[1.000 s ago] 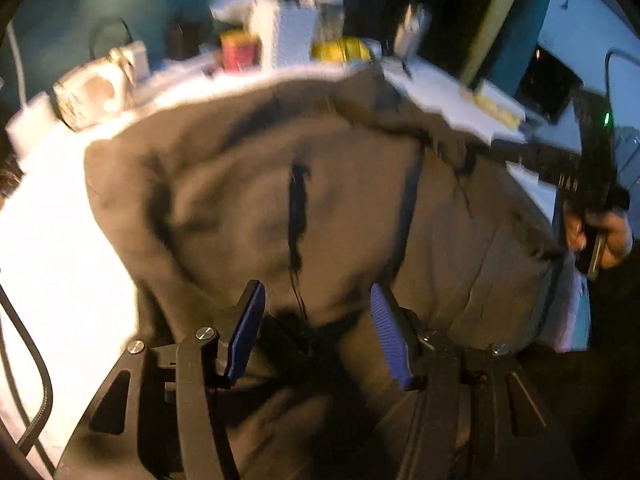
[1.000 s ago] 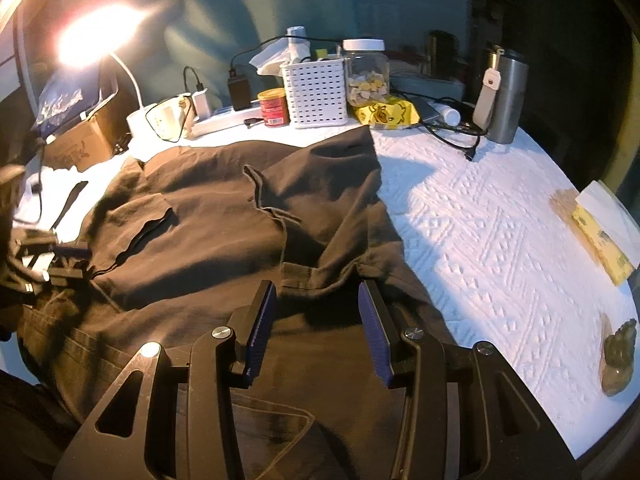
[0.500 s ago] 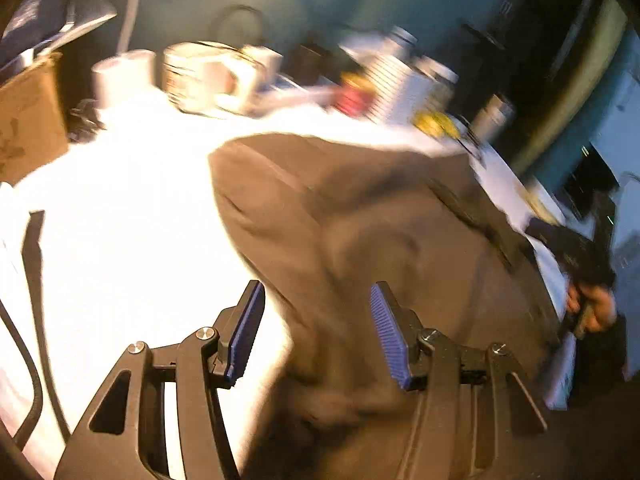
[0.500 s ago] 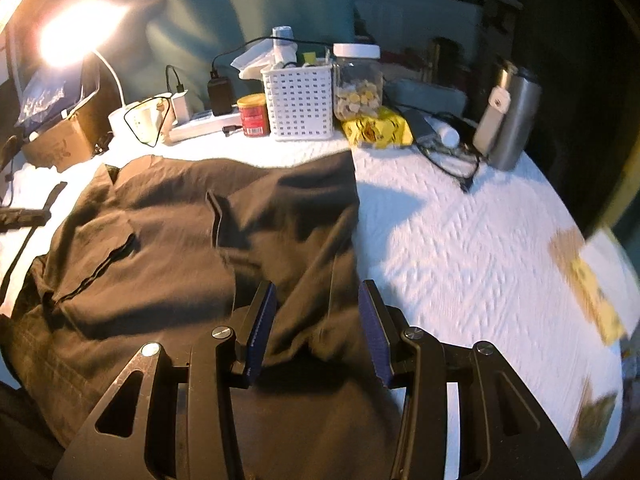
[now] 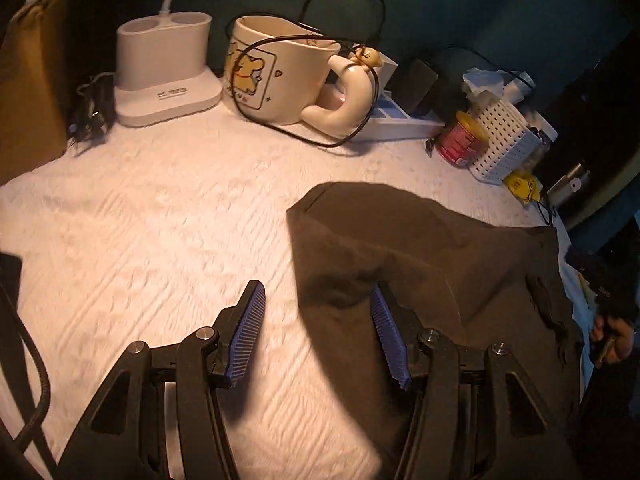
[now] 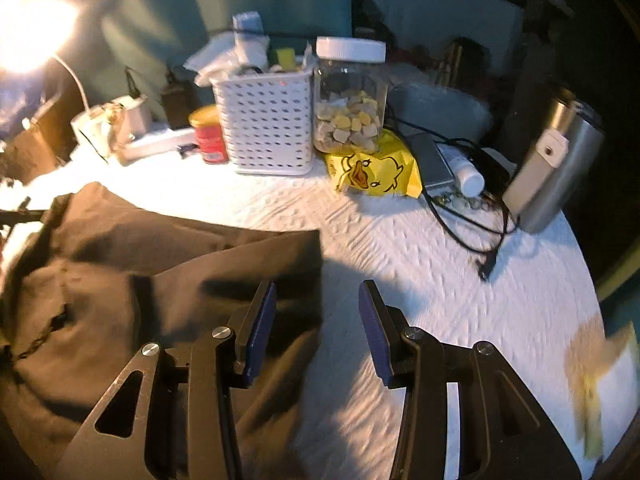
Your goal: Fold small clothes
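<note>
- Since a second ago, both grippers have swung outward: the left gripper [image 5: 318, 334] looked across the middle of the dark brown shorts [image 5: 432, 280] and now sits at their left edge, over bare white textured tablecloth [image 5: 160, 240]; the right gripper [image 6: 316, 330] has shifted to the garment's right edge.
- Left gripper's jaws stand spread and empty; a bump of cloth lies against its right finger, not pinched.
- Right gripper's jaws are likewise spread and empty, its left finger over the shorts [image 6: 160, 272], its right finger over the tablecloth [image 6: 400, 248].
- Shorts lie on the table, roughly flat but rumpled, a pocket slit showing on top.
- Judging by this, the spreading step looks about finished; no fold is clearly visible, so the folding itself seems left to do.
- Clutter (Pooh mug [image 5: 280, 76], white basket [image 6: 266, 124], snack jar [image 6: 350, 96]) stands well apart at the back.
</note>
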The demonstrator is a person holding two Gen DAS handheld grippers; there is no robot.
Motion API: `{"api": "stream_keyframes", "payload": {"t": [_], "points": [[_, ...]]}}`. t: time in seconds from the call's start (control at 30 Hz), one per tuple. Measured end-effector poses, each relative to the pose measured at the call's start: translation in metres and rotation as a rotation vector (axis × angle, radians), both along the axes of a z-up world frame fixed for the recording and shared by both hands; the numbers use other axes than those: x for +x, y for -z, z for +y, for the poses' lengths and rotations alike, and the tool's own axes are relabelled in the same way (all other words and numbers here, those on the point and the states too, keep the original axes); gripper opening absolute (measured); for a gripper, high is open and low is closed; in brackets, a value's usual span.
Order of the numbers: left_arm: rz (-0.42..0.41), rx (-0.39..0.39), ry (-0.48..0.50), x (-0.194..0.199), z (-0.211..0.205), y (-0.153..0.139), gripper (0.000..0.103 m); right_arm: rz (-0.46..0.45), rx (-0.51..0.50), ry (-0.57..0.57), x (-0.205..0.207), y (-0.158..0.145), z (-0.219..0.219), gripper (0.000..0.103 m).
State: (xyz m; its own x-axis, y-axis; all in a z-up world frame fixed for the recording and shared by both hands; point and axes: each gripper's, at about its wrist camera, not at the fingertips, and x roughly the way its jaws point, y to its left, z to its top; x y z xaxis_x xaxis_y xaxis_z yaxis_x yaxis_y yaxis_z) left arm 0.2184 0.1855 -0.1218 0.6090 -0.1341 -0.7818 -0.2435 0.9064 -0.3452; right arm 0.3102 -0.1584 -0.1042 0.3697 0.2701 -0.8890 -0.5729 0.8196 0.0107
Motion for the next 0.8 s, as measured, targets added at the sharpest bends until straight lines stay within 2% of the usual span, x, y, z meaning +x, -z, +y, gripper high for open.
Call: {"api": "stream_keyframes", "payload": {"t": [0.13, 0.17, 0.23, 0.27, 0.3, 0.33, 0.43, 0.5, 0.63, 0.73, 0.8], "points": [[-0.012, 0.006, 0.012, 0.008, 0.000, -0.001, 0.052, 0.054, 0.026, -0.079, 0.020, 0.022, 0.010, 0.046], [-0.015, 0.010, 0.023, 0.009, -0.002, -0.001, 0.036, 0.078, 0.043, -0.090, 0.023, 0.025, 0.011, 0.046], [-0.003, 0.023, 0.055, 0.014, -0.010, 0.000, 0.021, 0.154, 0.102, -0.121, 0.031, 0.036, 0.014, 0.046], [-0.010, 0.049, 0.068, 0.015, -0.015, -0.002, 0.013, 0.173, 0.117, -0.130, 0.033, 0.039, 0.015, 0.041], [-0.021, 0.072, 0.089, 0.016, -0.020, -0.003, 0.008, 0.198, 0.133, -0.153, 0.034, 0.042, 0.018, 0.030], [-0.031, 0.091, 0.092, 0.018, -0.023, -0.004, 0.008, 0.201, 0.130, -0.170, 0.033, 0.043, 0.021, 0.007], [-0.056, 0.151, 0.051, 0.023, -0.020, -0.009, 0.007, 0.120, 0.077, -0.180, 0.029, 0.038, 0.031, 0.007], [-0.082, 0.218, 0.014, 0.024, -0.015, -0.019, 0.006, 0.037, 0.056, -0.148, 0.030, 0.029, 0.032, 0.007], [-0.119, 0.307, 0.012, 0.032, -0.009, -0.036, 0.006, -0.115, 0.026, -0.104, 0.033, 0.008, 0.029, 0.007], [-0.098, 0.373, 0.021, 0.042, -0.009, -0.031, 0.006, -0.140, -0.003, -0.087, 0.034, 0.013, 0.029, 0.007], [-0.068, 0.395, 0.023, 0.045, -0.008, -0.020, 0.007, -0.121, -0.033, -0.075, 0.032, 0.025, 0.027, 0.007]]}}
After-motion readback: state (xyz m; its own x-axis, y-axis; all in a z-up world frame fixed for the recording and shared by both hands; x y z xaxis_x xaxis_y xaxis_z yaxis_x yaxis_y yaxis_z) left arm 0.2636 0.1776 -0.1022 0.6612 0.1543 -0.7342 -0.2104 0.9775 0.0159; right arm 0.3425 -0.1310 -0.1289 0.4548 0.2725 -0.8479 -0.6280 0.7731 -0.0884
